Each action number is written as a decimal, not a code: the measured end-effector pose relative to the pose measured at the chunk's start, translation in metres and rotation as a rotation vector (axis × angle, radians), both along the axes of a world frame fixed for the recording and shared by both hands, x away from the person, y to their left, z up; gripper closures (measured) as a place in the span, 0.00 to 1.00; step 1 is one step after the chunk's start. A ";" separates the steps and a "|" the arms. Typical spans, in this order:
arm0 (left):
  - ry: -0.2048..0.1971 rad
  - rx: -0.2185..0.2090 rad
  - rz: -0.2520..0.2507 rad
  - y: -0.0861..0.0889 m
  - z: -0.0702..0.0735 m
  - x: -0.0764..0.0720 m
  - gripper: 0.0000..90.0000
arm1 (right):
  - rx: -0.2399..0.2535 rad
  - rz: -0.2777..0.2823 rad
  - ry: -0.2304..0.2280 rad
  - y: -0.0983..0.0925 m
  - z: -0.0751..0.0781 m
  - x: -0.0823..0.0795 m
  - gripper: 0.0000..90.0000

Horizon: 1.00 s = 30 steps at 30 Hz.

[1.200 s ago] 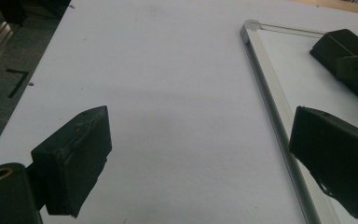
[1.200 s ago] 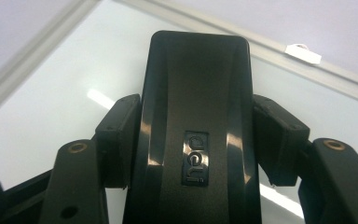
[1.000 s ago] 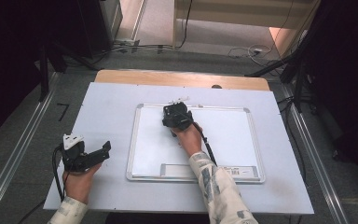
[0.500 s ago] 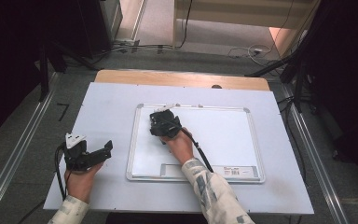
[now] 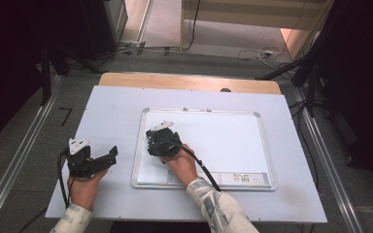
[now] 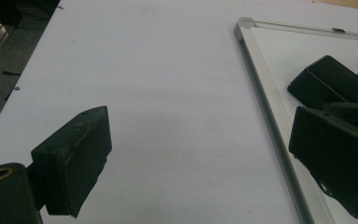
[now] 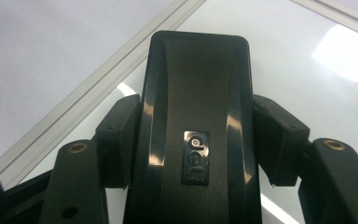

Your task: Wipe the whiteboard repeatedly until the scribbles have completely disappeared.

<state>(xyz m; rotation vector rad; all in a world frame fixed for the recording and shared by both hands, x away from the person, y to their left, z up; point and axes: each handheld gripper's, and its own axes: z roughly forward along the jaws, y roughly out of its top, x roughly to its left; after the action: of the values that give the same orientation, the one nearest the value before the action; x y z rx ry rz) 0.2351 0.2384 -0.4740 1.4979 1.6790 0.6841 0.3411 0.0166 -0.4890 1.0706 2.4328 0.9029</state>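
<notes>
The desk is evenly lit from above, its surroundings dark. Glare patches shine on the whiteboard. The eraser, close up, looks soft; shadows are faint.

My jaws are black, and so is the glossy eraser. The whiteboard is white, silver-framed; the counter pale grey; my sleeve patterned white.

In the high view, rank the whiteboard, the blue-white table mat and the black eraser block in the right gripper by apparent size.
1. Table mat, largest.
2. Whiteboard, lying on the mat.
3. Black eraser, smallest, clamped in the right gripper and mostly hidden beneath it in the high view.
</notes>
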 end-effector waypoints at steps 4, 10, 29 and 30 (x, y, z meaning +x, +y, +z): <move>0.000 0.000 -0.001 0.000 0.000 0.000 0.07 | -0.004 0.032 0.004 0.003 0.000 -0.012 0.41; 0.000 0.000 0.002 0.000 0.000 -0.001 0.07 | 0.002 0.071 0.004 0.004 -0.001 -0.022 0.40; 0.000 -0.005 0.011 0.004 0.000 -0.003 0.07 | -0.001 -0.057 0.002 -0.035 0.002 0.024 0.40; 0.000 -0.004 0.010 0.004 0.000 -0.003 0.07 | 0.000 -0.070 0.004 -0.038 0.002 0.026 0.40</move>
<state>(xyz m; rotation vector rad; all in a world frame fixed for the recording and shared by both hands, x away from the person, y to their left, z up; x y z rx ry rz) 0.2323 0.2421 -0.4737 1.4874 1.6882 0.6861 0.3675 -0.0212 -0.4870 1.1502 2.3825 0.8787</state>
